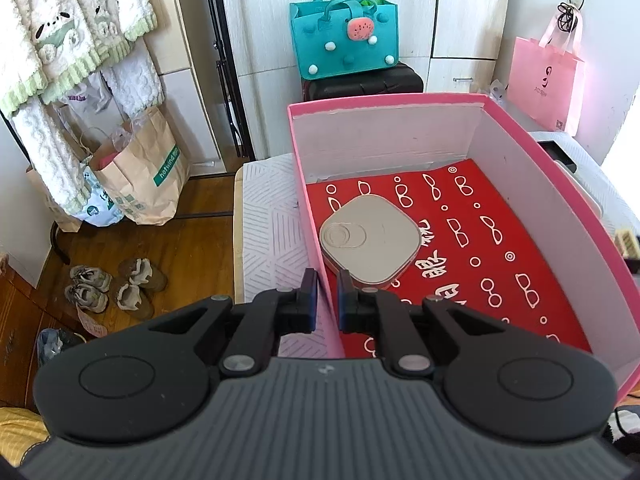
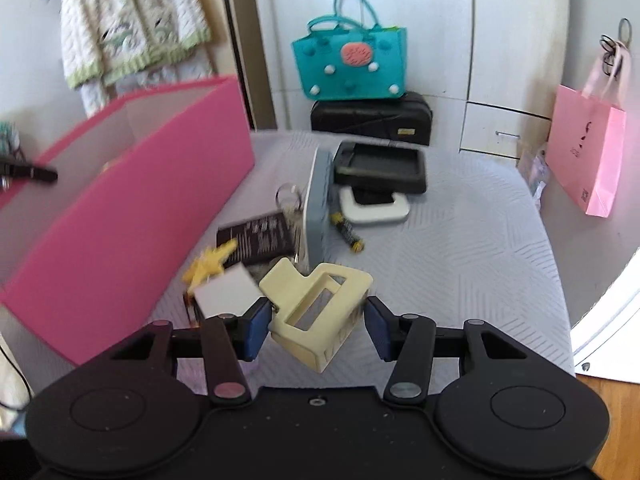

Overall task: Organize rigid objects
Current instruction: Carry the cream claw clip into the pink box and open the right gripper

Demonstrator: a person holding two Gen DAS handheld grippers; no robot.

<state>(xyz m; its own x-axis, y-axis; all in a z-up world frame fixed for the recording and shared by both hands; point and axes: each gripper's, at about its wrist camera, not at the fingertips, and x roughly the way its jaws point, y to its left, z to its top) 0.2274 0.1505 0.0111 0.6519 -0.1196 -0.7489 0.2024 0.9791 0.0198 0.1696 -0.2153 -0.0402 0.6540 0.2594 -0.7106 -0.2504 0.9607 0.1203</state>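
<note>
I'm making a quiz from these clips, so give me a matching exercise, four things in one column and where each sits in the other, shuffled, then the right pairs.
Things:
1. beige square case
2. cream hair claw
3. teal felt bag
4. left gripper

Places:
A. on the black suitcase
B. inside the pink box
C. astride the pink box's near wall
D. between the right gripper's open jaws

Pairs: 1-B, 2-D, 3-A, 4-C

Teal felt bag on black case, pink gift bag, shoes
</note>
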